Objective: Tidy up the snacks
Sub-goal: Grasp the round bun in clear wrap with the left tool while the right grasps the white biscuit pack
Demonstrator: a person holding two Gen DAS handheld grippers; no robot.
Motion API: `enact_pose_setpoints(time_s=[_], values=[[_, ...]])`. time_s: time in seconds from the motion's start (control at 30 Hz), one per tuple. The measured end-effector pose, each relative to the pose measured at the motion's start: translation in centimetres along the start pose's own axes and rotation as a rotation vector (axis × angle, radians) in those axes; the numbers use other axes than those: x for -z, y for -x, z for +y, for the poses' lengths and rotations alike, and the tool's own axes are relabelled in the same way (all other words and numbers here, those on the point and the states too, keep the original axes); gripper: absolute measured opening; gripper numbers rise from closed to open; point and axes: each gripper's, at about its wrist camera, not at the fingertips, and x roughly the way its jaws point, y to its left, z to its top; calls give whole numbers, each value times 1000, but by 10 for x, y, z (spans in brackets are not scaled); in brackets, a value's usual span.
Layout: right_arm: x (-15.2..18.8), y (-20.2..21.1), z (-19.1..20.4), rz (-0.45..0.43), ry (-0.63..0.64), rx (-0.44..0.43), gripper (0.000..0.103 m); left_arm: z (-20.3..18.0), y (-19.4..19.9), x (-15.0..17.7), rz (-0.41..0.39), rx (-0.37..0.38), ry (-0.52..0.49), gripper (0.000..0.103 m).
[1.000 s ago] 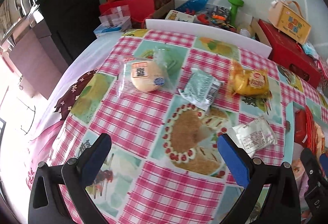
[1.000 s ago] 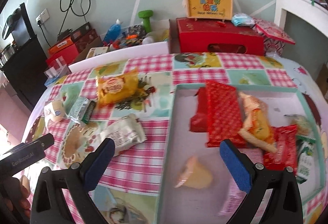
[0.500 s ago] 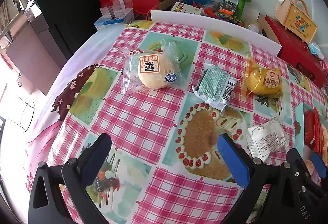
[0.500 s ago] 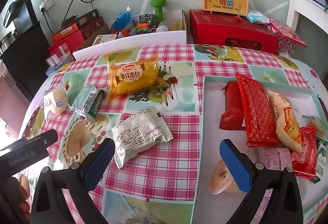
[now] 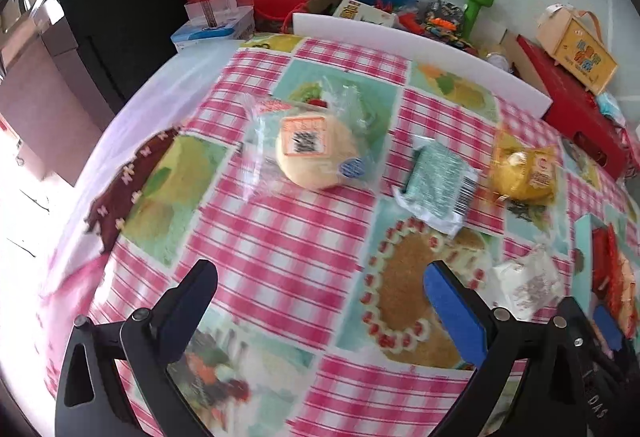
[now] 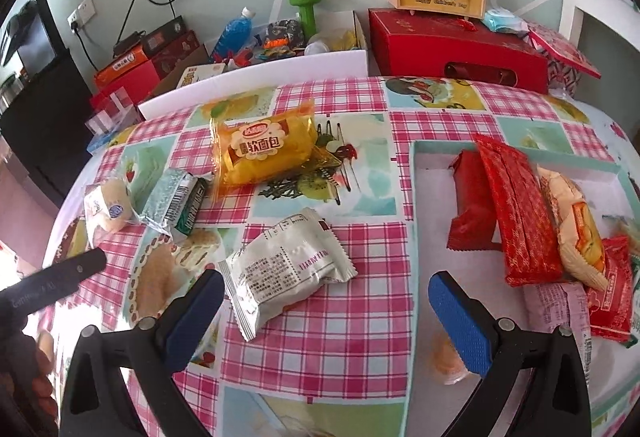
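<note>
From the left wrist, we are holding the left gripper (image 5: 320, 297) above the checked tablecloth (image 5: 280, 237) with its jaws spread wide and nothing between them. Ahead of it 4 snacks are lying loose on the cloth: a round bun in a clear wrapper (image 5: 316, 153), a green-patterned packet (image 5: 436, 183) just to its right, a yellow bread pack (image 5: 524, 173) further right, and a white packet (image 5: 528, 283) near the right finger. This view is blurring a little, so we are not reading any labels here. At the right edge, part of the right gripper is showing, and beyond it the corner of the tray (image 5: 582, 237).

From the right wrist, we are holding the right gripper (image 6: 324, 311) low over the cloth, jaws wide apart and gripping nothing. The white packet (image 6: 288, 269) is lying just ahead of the left finger, with 1 corner close to its pad; we cannot tell whether they are touching. The yellow bread pack (image 6: 266, 151) is lying beyond it, and the green-patterned packet (image 6: 176, 203) and the bun (image 6: 108, 207) are sitting side by side to the left. On the right, the tray (image 6: 414, 205) is holding several snacks, among them 2 long red packs (image 6: 512, 209) leaning against each other. A red box (image 6: 452, 45) is standing past the table's far edge.
</note>
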Motion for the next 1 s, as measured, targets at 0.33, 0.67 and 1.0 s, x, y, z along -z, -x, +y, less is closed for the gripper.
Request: enact_pose_setpoints(time_s=[0.33, 0.67, 1.0], values=[[-19, -20, 15, 40, -34, 18, 103, 23, -13, -55, -4, 13, -17, 103], [-36, -55, 31, 108, -30, 40, 98, 26, -61, -94, 67, 9, 17, 103], [-23, -58, 26, 143, -9, 50, 88, 17, -75, -89, 86, 97, 40, 81]])
